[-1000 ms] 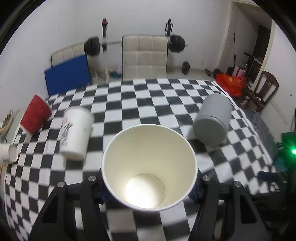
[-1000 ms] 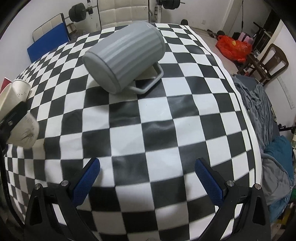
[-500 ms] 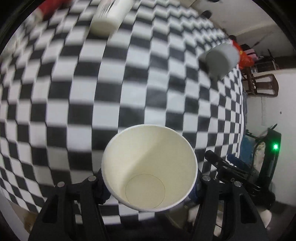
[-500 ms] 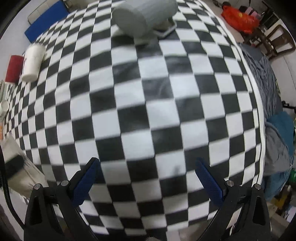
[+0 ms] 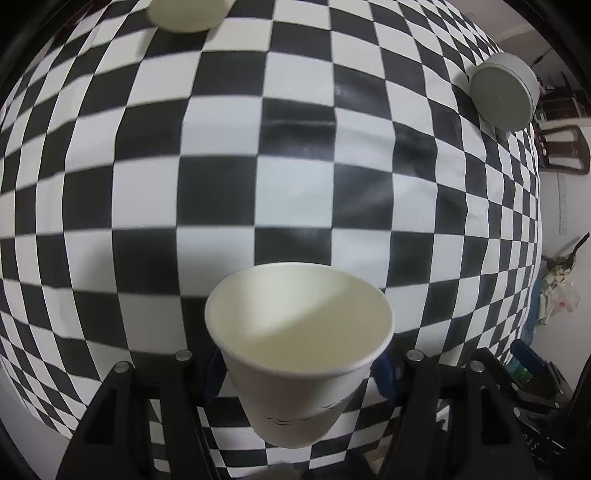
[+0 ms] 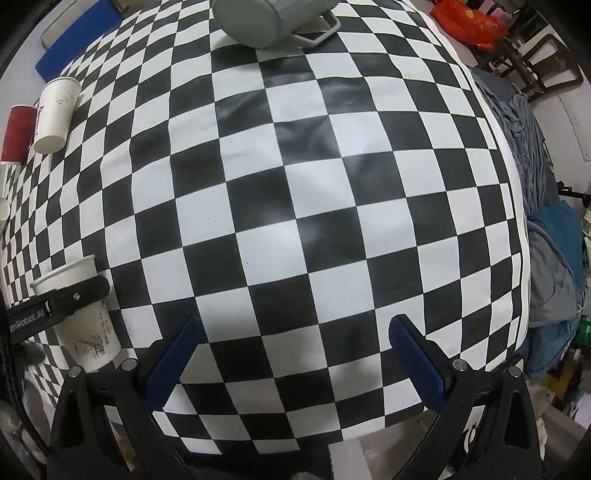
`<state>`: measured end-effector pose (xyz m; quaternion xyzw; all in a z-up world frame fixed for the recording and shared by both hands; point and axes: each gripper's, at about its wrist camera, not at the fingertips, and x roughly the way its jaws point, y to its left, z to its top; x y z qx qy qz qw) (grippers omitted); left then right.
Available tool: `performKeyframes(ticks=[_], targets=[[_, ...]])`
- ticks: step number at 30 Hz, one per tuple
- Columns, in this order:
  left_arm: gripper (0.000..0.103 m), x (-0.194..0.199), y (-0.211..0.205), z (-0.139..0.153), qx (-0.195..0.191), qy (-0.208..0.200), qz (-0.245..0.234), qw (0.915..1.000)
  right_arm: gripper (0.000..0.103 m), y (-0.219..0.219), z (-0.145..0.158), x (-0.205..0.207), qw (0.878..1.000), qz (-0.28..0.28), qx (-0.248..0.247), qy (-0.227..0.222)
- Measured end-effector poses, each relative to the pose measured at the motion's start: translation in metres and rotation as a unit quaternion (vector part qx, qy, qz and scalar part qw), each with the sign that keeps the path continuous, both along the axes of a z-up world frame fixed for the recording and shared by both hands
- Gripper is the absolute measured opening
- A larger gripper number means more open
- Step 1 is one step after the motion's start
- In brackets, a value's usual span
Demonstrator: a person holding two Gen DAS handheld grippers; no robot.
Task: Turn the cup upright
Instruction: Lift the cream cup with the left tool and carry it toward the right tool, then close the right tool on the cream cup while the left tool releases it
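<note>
My left gripper [image 5: 297, 373] is shut on a white paper cup [image 5: 295, 354], holding it mouth up near the front edge of the checkered table. The same cup [image 6: 79, 314] shows in the right wrist view at the lower left, upright, with a left finger [image 6: 66, 299] across it. I cannot tell whether its base touches the cloth. My right gripper [image 6: 295, 349] is open and empty above the table's front part.
A grey mug [image 6: 273, 16] lies on its side at the far end, also in the left wrist view [image 5: 504, 98]. A white cup [image 6: 55, 114] and a red cup [image 6: 16, 134] lie at the far left. Blue-grey cloth [image 6: 546, 236] hangs off the right edge.
My left gripper has tipped from looking across the room to looking down at the table, turning the held cup mouth up. My right gripper has risen and pulled back from the grey mug.
</note>
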<state>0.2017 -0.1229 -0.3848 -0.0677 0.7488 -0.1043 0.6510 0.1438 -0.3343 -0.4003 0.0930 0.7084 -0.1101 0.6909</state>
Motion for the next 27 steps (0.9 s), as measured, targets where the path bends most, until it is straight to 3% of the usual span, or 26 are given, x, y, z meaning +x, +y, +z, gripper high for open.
performKeyframes(ticks=[7,18,24,27], targets=[[0.069,0.000,-0.014,0.007,0.016,-0.005,-0.007,0.9998,0.103,0.005,0.003,0.021,1.000,0.000,-0.007,0.001],[0.077,-0.008,-0.019,0.032,0.004,-0.033,0.000,0.9994,0.103,0.014,0.010,0.035,1.000,-0.005,0.008,-0.006],[0.082,-0.011,-0.006,0.079,-0.005,-0.070,-0.007,0.9975,0.103,0.043,0.024,0.044,1.000,-0.011,0.016,-0.018],[0.083,-0.014,0.001,0.105,-0.004,-0.107,-0.012,0.9941,0.103,0.058,0.038,0.040,0.999,-0.012,0.026,-0.025]])
